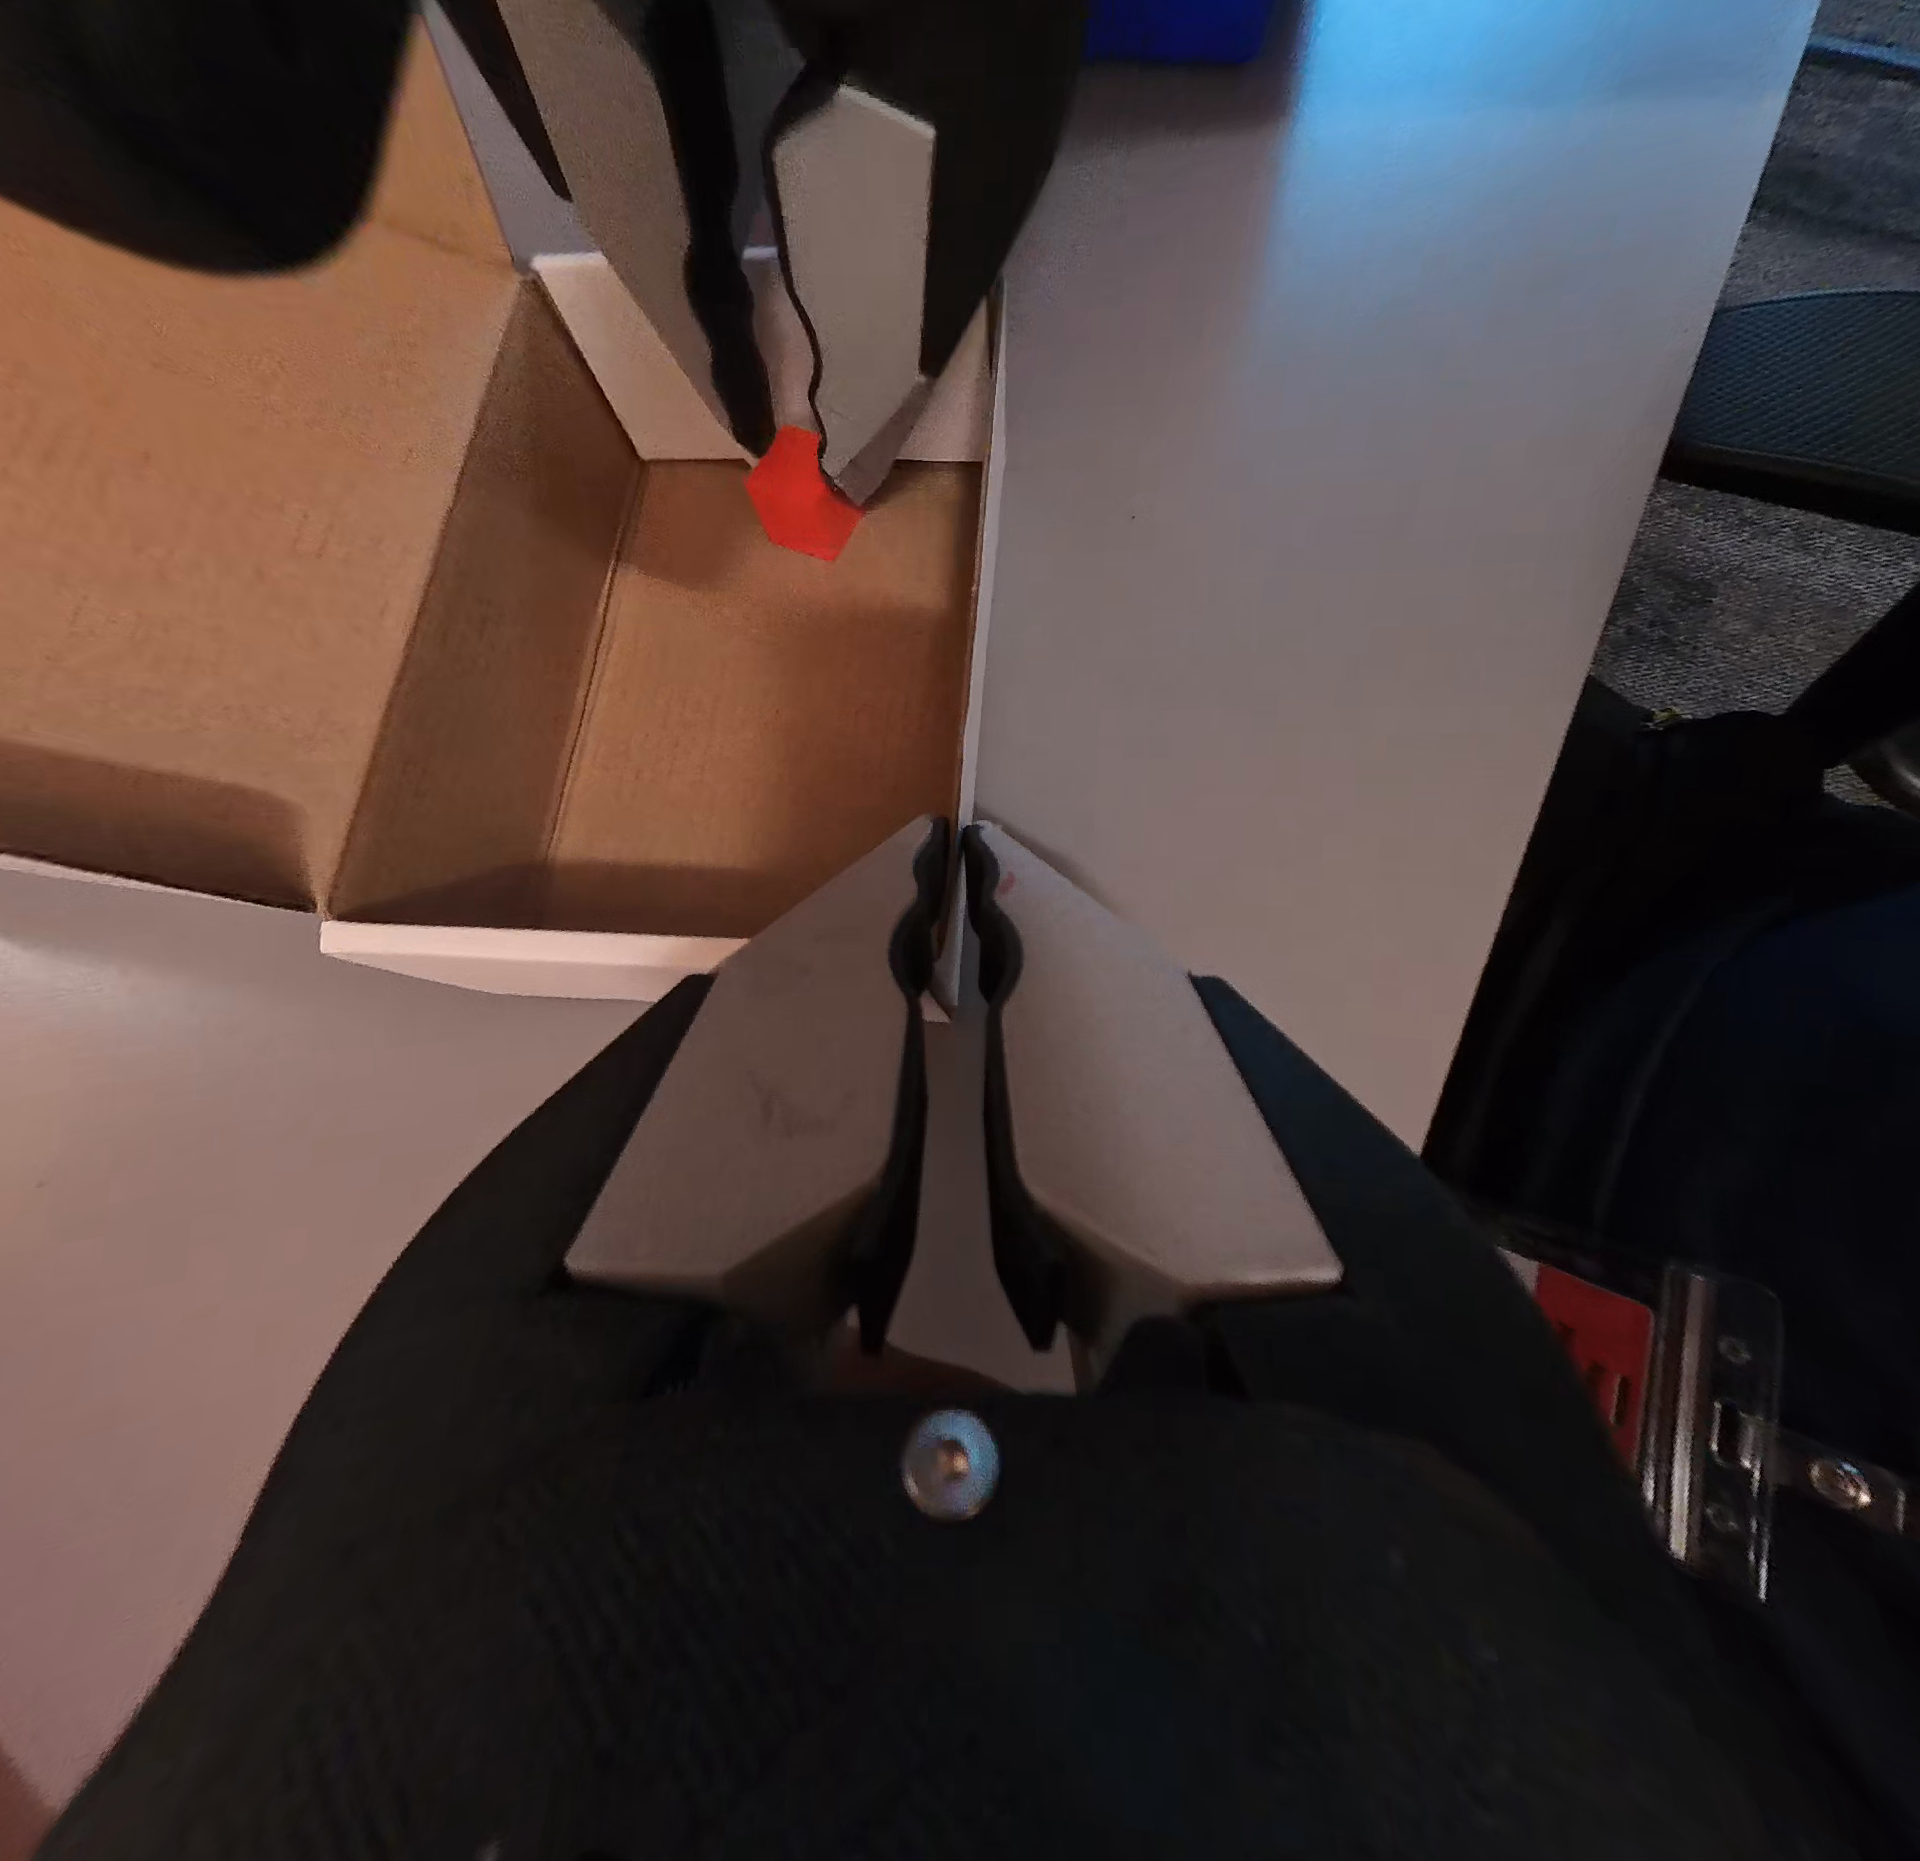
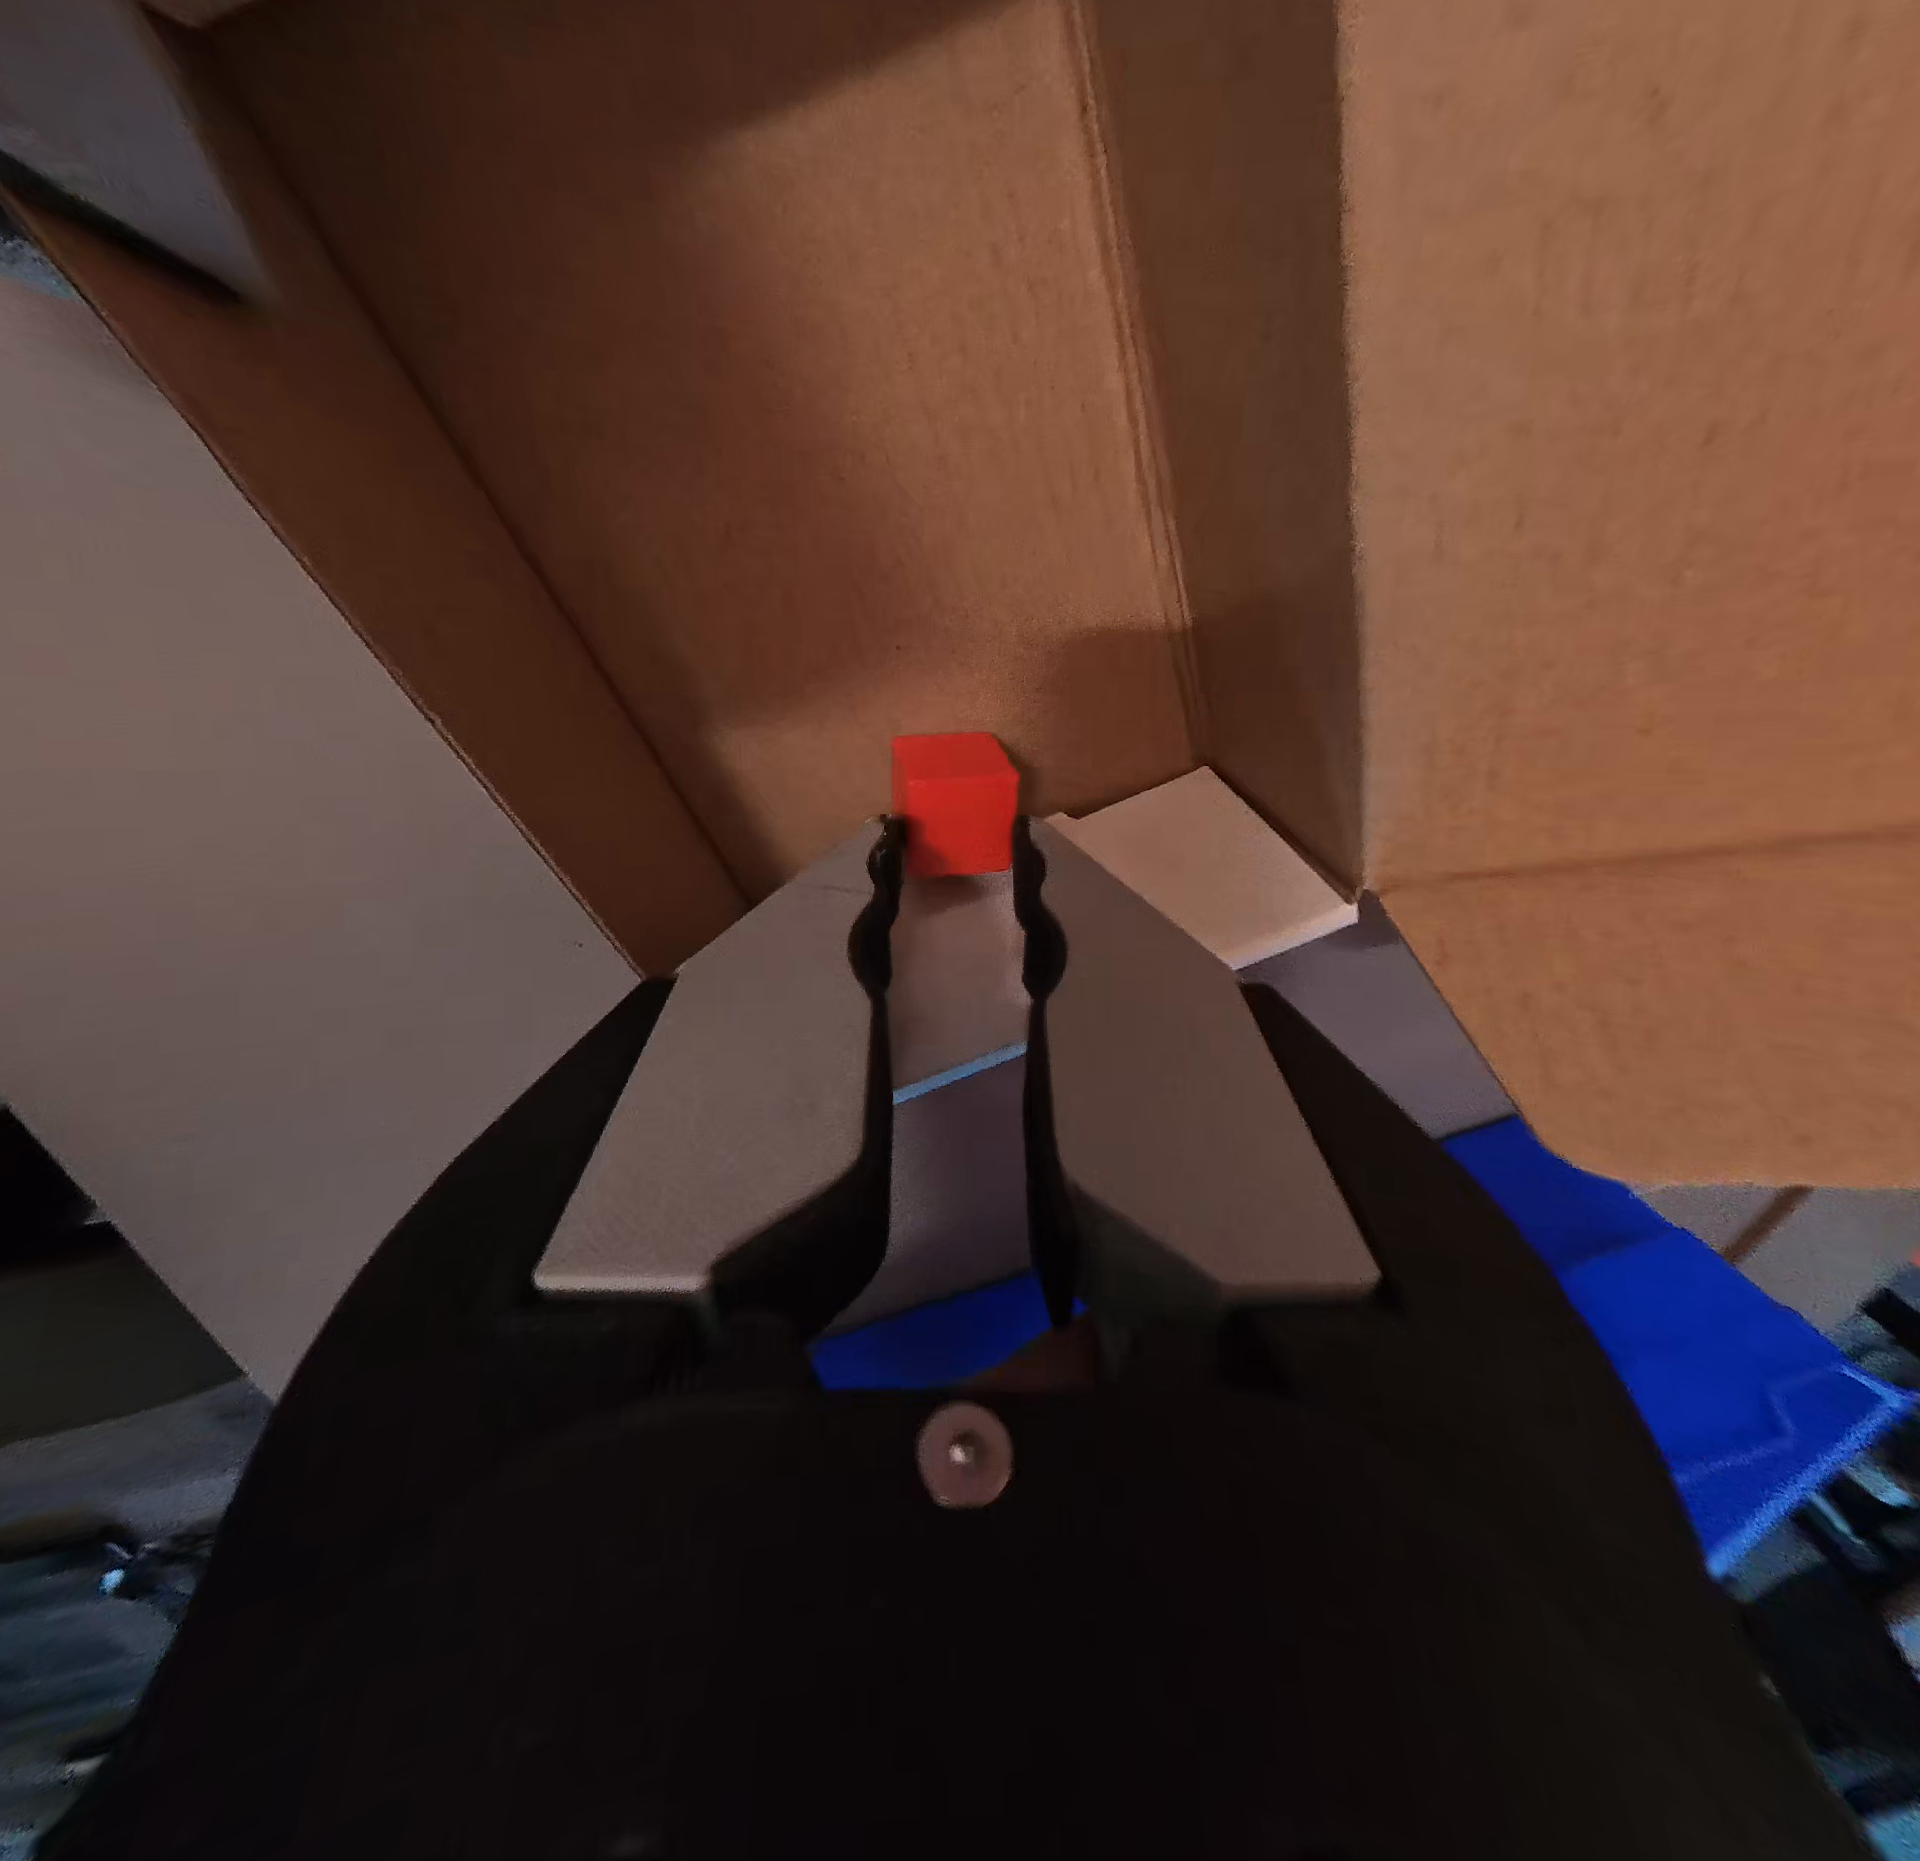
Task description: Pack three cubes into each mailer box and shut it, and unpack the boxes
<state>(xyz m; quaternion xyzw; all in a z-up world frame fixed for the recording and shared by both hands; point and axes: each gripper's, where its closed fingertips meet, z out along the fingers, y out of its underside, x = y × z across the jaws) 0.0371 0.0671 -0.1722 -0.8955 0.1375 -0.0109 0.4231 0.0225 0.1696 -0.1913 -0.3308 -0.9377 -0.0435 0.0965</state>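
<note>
The work lay on a white table [image 1: 1351, 461], its edge running off to the right of the left gripper [image 1: 956, 845], with grey carpet [image 1: 1808, 201] and a dark chair beyond it and a blue bin [image 1: 1174, 3] at the far end. The left gripper's fingers were nearly together, clamped on the thin white front wall of the open mailer box [image 1: 665, 668], right at its near corner. Ahead of it, the right gripper [image 1: 805, 466] reached down into the box from the far side, its fingers closed around a red cube [image 1: 795, 502] held at the far wall; whether the cube touched the brown cardboard floor could not be told. In the right wrist view the cube [image 2: 951, 819] sat pinched between that gripper's [image 2: 954, 835] tips, with the box's inner walls [image 2: 883, 409] rising ahead and the raised lid [image 2: 1610, 461] close on its right. The rest of the box floor ahead of the left gripper showed bare cardboard.
</note>
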